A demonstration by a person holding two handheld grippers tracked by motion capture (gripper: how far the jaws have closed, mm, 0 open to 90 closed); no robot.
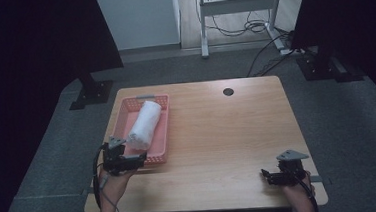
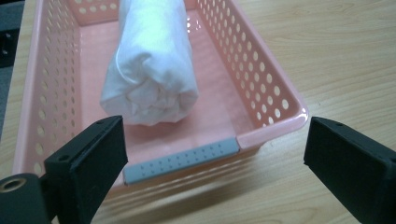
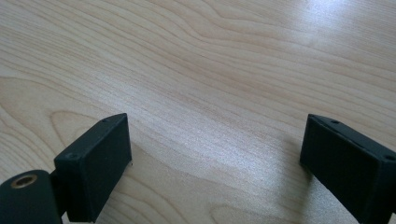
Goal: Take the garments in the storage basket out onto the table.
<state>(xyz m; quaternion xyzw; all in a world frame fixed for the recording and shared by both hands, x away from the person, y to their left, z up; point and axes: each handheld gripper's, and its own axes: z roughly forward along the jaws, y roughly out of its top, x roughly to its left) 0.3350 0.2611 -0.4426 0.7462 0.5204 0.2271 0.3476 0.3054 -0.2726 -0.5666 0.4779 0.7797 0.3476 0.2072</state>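
In the left gripper view, the perforated walls and grey handle strip of the pink plastic basket (image 2: 261, 88) are shown close up, with the rolled white cloth towel (image 2: 152, 70) lying inside, its coiled end turned toward the camera. In the high view, the basket (image 1: 127, 121) is seen at the left of the light wooden table (image 1: 218, 134), the towel (image 1: 144, 124) laid lengthwise in it. Grey carpet, desk legs and cables are seen at the top of the frame. The left gripper (image 1: 132, 162) is held at the basket's near end, jaws spread apart around nothing. The right gripper (image 1: 267, 176), at lower right, is held low over bare wood, jaws likewise parted.
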